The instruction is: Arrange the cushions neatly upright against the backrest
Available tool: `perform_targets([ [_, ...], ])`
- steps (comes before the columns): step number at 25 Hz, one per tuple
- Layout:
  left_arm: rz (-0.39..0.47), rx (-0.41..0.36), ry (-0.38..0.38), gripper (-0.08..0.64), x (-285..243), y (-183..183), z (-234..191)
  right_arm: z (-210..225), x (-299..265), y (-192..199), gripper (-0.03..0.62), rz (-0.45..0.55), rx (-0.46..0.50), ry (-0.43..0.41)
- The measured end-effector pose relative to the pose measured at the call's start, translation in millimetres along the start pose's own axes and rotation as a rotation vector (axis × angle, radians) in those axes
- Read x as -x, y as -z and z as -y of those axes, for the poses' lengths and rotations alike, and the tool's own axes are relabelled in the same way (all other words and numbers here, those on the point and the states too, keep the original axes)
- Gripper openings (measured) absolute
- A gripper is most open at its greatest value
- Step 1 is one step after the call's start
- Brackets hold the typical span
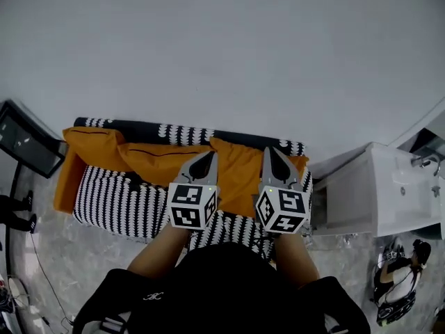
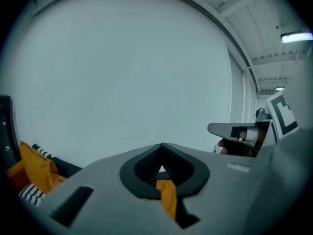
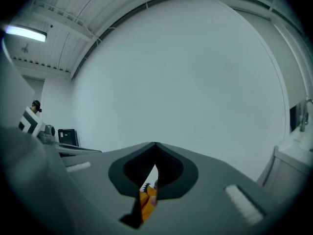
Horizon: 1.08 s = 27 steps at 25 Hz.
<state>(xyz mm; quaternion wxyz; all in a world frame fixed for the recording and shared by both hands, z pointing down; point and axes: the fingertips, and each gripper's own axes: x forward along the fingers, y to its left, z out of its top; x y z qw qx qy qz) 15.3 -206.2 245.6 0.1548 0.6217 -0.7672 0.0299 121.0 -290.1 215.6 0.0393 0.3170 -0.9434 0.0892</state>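
Right, head view first: both my arms reach out over the sofa (image 1: 115, 204), b/w zigzag cover, set against a plain grey wall (image 1: 222, 47). My left tool (image 1: 208, 157) and right tool (image 1: 271, 155) sit side by side at the top edge of the orange cushion (image 1: 240, 176). It stands at the sofa's R end w/ its top up by the backrest (image 1: 181, 132). A second cushion (image 1: 118, 152), also orange, slumps along the backrest to the L and hangs over that end. White sink unit (image 1: 389, 186) just R of the sofa.

Left gripper view: left tool (image 2: 161, 148) has its jaws together, and a strip of the orange cushion (image 2: 168, 199) hangs from btwn them, so it's clamped on the cloth. The second cushion (image 2: 36, 168) is low at L, the right tool (image 2: 217, 129) at R, wall behind.

Right gripper view: right tool (image 3: 154, 148) jaws together too. The orange cushion (image 3: 145, 202) is bunched in the slot, pinched as far as I can see, w/ a bit of sofa (image 3: 142, 185) zigzag past it. The sink unit (image 3: 293, 160) is at the R edge.
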Motion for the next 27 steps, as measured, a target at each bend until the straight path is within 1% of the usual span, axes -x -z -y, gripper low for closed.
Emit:
perform_targets([
  [3, 0.025, -0.018, 0.002, 0.01, 12.8, -14.6, 7.3, -16.9, 7.4, -5.9, 0.003, 0.015, 0.008, -0.02],
  [7, 0.032, -0.043, -0.016, 0.009, 13.1, -24.8, 5.7, -15.8, 5.9, -9.7, 0.003, 0.03, -0.017, -0.026],
  [12, 0.037, -0.048, -0.017, 0.009, 8.6, -25.3, 7.8, -7.6, 7.4, -13.9, 0.003, 0.05, -0.008, -0.023],
  [17, 0.029, -0.047, 0.009, 0.01, 1.2, -23.6, 18.1, -1.1, 7.4, -12.3, 0.003, 0.032, 0.004, -0.027],
  [27, 0.004, -0.034, 0.034, 0.009, -18.5, -16.6, 38.0, 24.0, 9.6, -1.7, 0.003, -0.006, -0.004, -0.015],
])
